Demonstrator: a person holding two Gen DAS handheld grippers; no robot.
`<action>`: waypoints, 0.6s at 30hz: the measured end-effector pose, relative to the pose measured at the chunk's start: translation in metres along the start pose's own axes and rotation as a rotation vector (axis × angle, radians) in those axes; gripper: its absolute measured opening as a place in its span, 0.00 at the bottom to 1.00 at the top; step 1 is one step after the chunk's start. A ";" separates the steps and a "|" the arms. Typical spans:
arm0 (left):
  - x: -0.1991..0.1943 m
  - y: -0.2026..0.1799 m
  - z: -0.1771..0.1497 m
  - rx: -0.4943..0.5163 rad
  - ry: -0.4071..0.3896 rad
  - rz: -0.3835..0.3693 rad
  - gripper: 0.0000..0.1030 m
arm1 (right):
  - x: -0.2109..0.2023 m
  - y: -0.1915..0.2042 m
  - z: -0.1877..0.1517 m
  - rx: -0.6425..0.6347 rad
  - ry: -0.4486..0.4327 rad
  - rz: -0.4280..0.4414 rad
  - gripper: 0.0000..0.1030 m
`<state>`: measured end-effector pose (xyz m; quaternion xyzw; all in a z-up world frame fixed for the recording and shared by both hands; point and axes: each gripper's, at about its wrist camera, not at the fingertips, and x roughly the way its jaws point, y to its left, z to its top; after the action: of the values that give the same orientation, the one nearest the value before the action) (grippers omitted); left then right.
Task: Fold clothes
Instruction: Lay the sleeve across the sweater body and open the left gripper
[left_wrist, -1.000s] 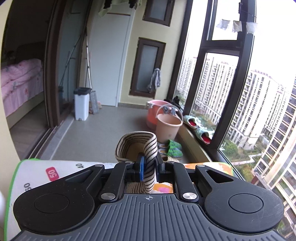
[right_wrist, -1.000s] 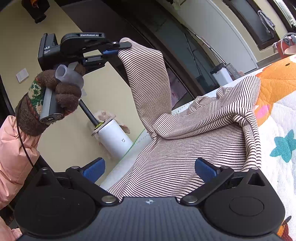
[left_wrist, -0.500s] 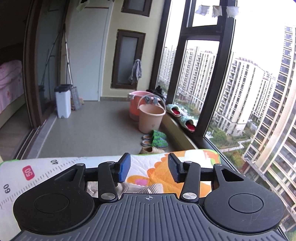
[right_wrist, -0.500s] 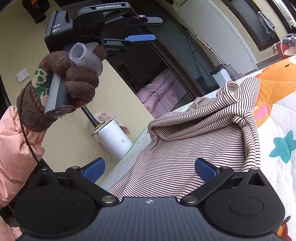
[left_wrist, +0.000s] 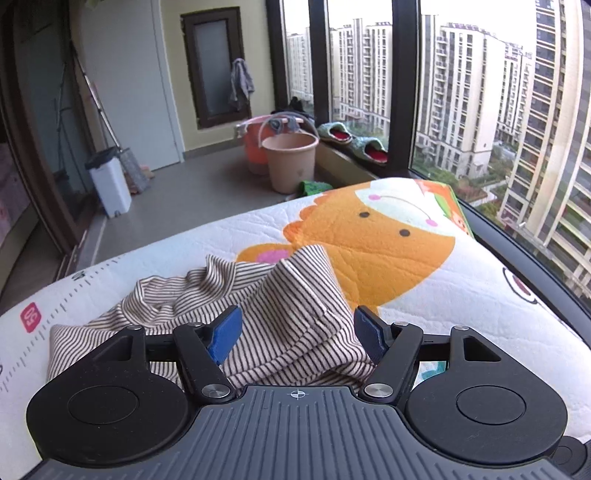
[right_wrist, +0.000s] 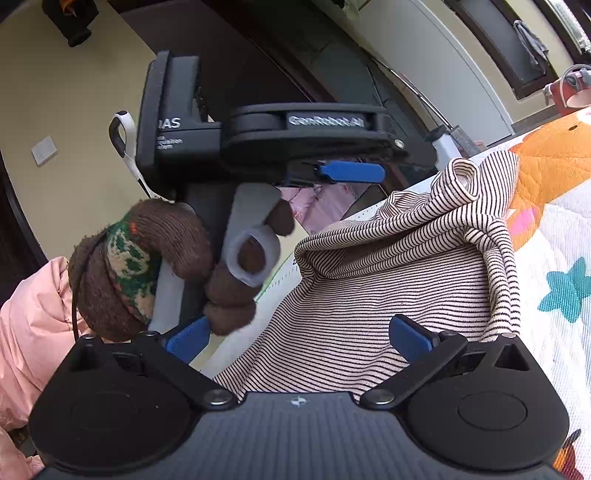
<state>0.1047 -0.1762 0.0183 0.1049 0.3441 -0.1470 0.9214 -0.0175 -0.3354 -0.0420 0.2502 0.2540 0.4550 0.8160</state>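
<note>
Left claw (left_wrist: 297, 332) released, jaws just opening, striped shirt (left_wrist: 273, 317) lying slack between them, lower centre; right claw (right_wrist: 299, 338) released.

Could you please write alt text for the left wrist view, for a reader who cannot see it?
The left gripper hangs open over a crumpled striped garment on a cartoon-print quilted mat, gripping nothing. Beyond are a balcony floor, pink buckets and tall windows.
</note>
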 end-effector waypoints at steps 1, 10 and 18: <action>0.007 -0.004 -0.001 0.010 0.009 0.017 0.67 | 0.000 0.000 0.000 0.001 0.000 0.000 1.00; 0.011 -0.001 0.010 -0.017 -0.043 0.068 0.14 | 0.000 -0.001 0.001 -0.002 -0.002 -0.001 1.00; 0.012 0.002 0.009 -0.097 -0.049 -0.084 0.36 | -0.001 -0.002 0.001 0.003 -0.002 -0.001 1.00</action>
<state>0.1196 -0.1795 0.0169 0.0422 0.3321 -0.1712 0.9266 -0.0163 -0.3376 -0.0419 0.2517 0.2540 0.4539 0.8162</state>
